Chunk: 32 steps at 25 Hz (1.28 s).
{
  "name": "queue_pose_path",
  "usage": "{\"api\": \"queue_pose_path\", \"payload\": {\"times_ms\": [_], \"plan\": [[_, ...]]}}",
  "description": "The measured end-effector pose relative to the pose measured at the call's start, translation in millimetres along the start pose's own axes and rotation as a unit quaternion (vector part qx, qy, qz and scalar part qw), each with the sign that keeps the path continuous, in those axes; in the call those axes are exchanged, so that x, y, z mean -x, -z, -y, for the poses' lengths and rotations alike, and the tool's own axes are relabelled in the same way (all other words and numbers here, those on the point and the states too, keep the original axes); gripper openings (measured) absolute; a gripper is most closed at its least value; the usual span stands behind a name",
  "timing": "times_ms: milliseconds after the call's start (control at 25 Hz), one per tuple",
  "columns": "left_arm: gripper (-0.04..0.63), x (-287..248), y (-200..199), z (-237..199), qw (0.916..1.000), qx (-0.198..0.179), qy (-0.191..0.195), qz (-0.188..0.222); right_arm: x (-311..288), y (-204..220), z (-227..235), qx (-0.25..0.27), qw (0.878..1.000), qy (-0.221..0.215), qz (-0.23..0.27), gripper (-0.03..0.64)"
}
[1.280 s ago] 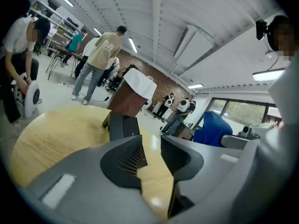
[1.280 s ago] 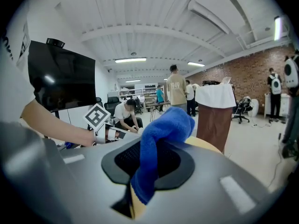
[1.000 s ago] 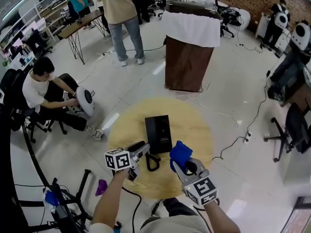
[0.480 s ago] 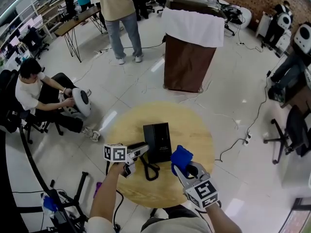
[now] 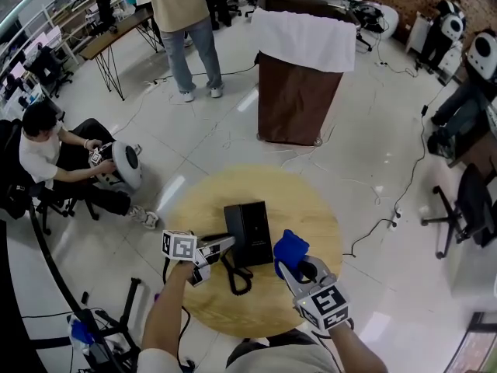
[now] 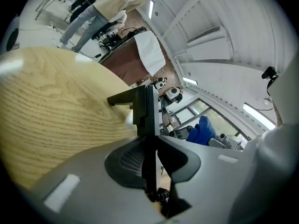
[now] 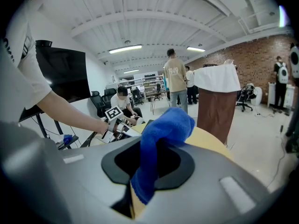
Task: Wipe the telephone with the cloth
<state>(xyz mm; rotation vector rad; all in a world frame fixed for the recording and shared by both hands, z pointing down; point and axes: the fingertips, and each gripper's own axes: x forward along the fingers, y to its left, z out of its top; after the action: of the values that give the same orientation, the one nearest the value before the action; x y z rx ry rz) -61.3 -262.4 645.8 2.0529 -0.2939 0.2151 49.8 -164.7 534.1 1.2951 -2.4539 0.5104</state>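
Note:
A black telephone (image 5: 248, 228) lies on the round wooden table (image 5: 311, 208). My left gripper (image 5: 225, 245) is at its near left edge. In the left gripper view the telephone's thin black edge (image 6: 145, 111) stands between the jaws of my left gripper (image 6: 148, 171); the jaws have just been closing and now press on it. A black cord (image 5: 237, 274) loops beside it. My right gripper (image 5: 295, 264) sits just right of the telephone, shut on a bunched blue cloth (image 5: 290, 249). The blue cloth (image 7: 163, 129) sticks up out of the jaws.
A brown lectern (image 5: 299, 92) under a white cloth stands beyond the table. One person stands at the back left (image 5: 182, 6); another sits at the left (image 5: 46, 154) with a white device. Cables cross the floor, and an office chair (image 5: 470, 208) stands at the right.
My left gripper has come in to the telephone's near left edge and closed its jaws on it. My right gripper has shifted slightly down with the cloth still in it.

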Motion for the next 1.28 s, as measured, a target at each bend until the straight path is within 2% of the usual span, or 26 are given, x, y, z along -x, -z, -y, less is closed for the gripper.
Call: {"api": "queue_pose_path", "payload": {"times_ms": [400, 720, 1040, 1280], "plan": [[0.067, 2.7, 0.4, 9.6, 0.9999, 0.012, 0.01, 0.004, -3.7, -4.2, -5.4, 0.003, 1.0, -0.011, 0.004, 0.061], [0.066, 12.8, -3.4, 11.3, 0.9994, 0.015, 0.012, 0.028, -2.0, -4.5, -6.7, 0.003, 1.0, -0.01, 0.008, 0.061], [0.064, 30.2, -19.3, 44.0, 0.9968, -0.014, 0.016, 0.077, -6.2, -18.9, -25.1, 0.015, 0.999, -0.032, 0.027, 0.061], [0.064, 37.6, -29.3, 93.5, 0.9922, -0.042, 0.033, 0.113, -3.1, -32.7, -44.1, 0.033, 0.997, -0.048, 0.048, 0.061]]}}
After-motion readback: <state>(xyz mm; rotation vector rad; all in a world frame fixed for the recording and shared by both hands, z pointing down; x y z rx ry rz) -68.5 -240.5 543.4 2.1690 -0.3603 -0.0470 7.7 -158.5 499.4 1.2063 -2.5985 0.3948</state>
